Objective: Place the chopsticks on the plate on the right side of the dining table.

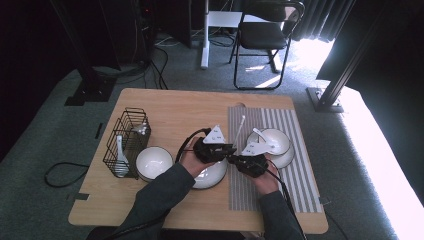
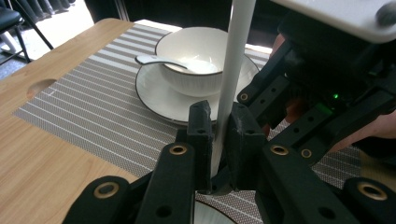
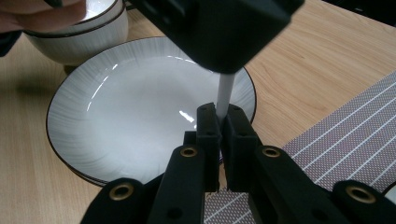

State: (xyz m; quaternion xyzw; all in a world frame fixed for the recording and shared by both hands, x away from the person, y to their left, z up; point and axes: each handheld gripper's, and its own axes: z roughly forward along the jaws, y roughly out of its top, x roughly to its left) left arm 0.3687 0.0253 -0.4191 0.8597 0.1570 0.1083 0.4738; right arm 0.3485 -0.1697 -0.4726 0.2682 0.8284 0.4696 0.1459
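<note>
Nearest, both grippers clamp one thin white stick (image 2: 233, 65), the right gripper (image 3: 218, 122) with fingers shut on its lower end over the plate (image 3: 93, 126), the left gripper (image 2: 218, 135) pinching its middle; light, stiff and probably slippery, so hold mid-shaft; beyond, a bowl (image 2: 196, 51) with spoon.

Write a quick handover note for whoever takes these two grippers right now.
Left gripper: jaws around the white chopstick; they just closed further.
Right gripper: shut on the same chopstick.
The chopstick is held between both, above the near edge of the empty plate beside the striped mat.
Done: bowl with spoon sits on its saucer on the mat.
Left: probably laying the chopstick down at the setting.
</note>
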